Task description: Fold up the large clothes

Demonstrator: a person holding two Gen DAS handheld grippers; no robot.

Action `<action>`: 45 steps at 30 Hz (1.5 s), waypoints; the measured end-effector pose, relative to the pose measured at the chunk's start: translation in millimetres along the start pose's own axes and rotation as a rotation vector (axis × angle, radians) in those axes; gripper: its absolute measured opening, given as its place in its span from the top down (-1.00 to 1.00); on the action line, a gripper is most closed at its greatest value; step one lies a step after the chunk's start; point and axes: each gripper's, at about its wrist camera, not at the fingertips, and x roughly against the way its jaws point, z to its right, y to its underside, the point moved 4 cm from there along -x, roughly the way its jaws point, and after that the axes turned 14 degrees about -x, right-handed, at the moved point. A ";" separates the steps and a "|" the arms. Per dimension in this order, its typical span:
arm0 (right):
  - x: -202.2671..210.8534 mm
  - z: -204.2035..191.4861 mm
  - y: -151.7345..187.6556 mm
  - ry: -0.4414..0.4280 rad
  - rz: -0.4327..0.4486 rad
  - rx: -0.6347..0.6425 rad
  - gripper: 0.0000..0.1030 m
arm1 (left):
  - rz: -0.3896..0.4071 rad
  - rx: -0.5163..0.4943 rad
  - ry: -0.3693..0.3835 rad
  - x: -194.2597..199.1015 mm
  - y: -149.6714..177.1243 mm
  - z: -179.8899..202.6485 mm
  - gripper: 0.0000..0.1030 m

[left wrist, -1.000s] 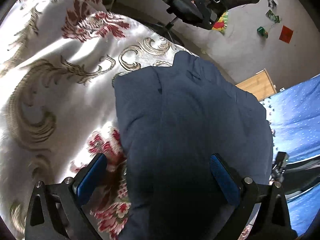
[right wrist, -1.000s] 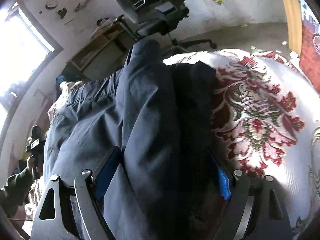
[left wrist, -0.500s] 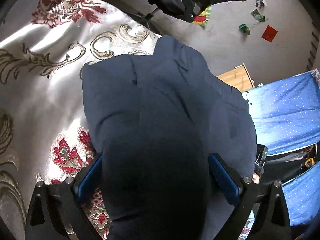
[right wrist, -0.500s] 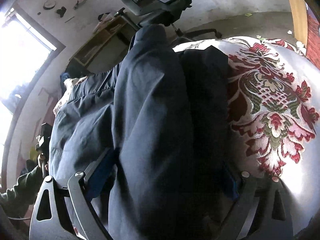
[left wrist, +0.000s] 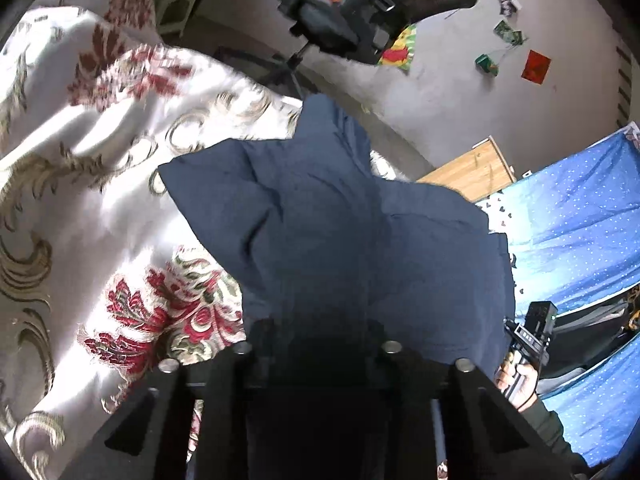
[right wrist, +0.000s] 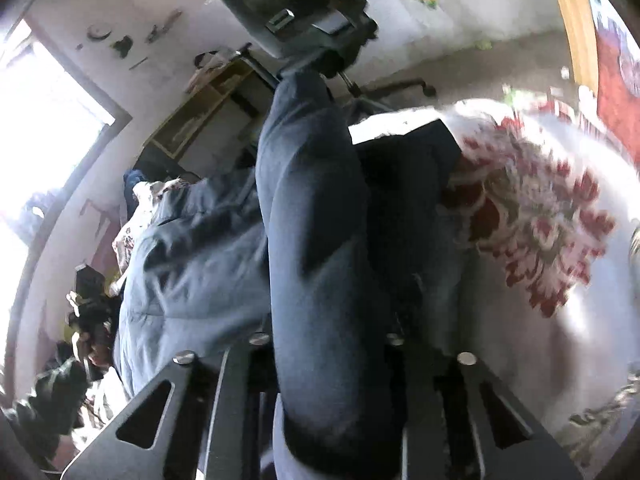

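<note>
A large dark navy garment (left wrist: 340, 232) lies bunched on a white bedspread with red and gold flower patterns (left wrist: 100, 168). My left gripper (left wrist: 318, 344) is shut on a fold of the garment; its pads are buried in the cloth. In the right wrist view the same garment (right wrist: 316, 240) rises as a thick ridge from the jaws toward the far edge. My right gripper (right wrist: 328, 340) is shut on that ridge. The bedspread (right wrist: 540, 240) shows to its right.
A black office chair (left wrist: 360, 12) stands beyond the bed, also in the right wrist view (right wrist: 292, 20). A blue dotted sheet (left wrist: 580, 208) and a wooden board (left wrist: 472, 168) lie at the right. A wooden shelf (right wrist: 200, 116) stands by a bright window (right wrist: 44, 128).
Both grippers have closed from wide open onto the navy garment. The cloth is now pinched and pulled up into folds; both views are motion-blurred.
</note>
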 end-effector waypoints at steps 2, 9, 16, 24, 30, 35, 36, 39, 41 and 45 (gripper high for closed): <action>13.4 -13.9 -5.4 -0.011 0.032 0.028 0.71 | 0.039 -0.022 0.020 10.1 -7.6 12.2 0.63; 81.9 -69.7 -38.8 -0.030 0.198 0.172 0.73 | 0.104 -0.148 0.100 23.1 -42.2 65.9 0.65; 126.1 -76.0 -63.6 0.007 0.311 0.211 0.73 | 0.154 -0.224 0.127 14.3 -68.7 106.0 0.65; 95.3 -28.4 -67.3 0.130 0.238 0.135 0.72 | 0.082 -0.181 0.029 -38.7 -52.4 89.7 0.65; 89.4 -1.2 -69.0 0.200 0.218 0.064 0.49 | 0.060 -0.122 -0.047 -43.4 -42.3 72.9 0.49; 79.2 -0.3 -62.8 0.342 0.187 0.102 -0.19 | 0.005 -0.072 -0.145 -44.0 -38.3 67.0 0.12; 78.1 0.0 -62.8 0.373 0.185 0.107 -0.24 | 0.004 -0.069 -0.183 -42.4 -38.5 67.1 0.04; 80.5 -2.0 -67.1 0.415 0.190 0.105 -0.33 | 0.036 -0.059 -0.272 -32.1 -38.5 70.7 -0.44; 86.5 -3.0 -67.8 0.425 0.205 0.101 -0.46 | 0.074 -0.066 -0.305 -22.5 -38.6 77.2 -0.55; 106.6 -10.5 -65.3 0.435 0.261 0.139 -0.62 | 0.120 -0.135 -0.365 -8.5 -37.2 98.5 -0.64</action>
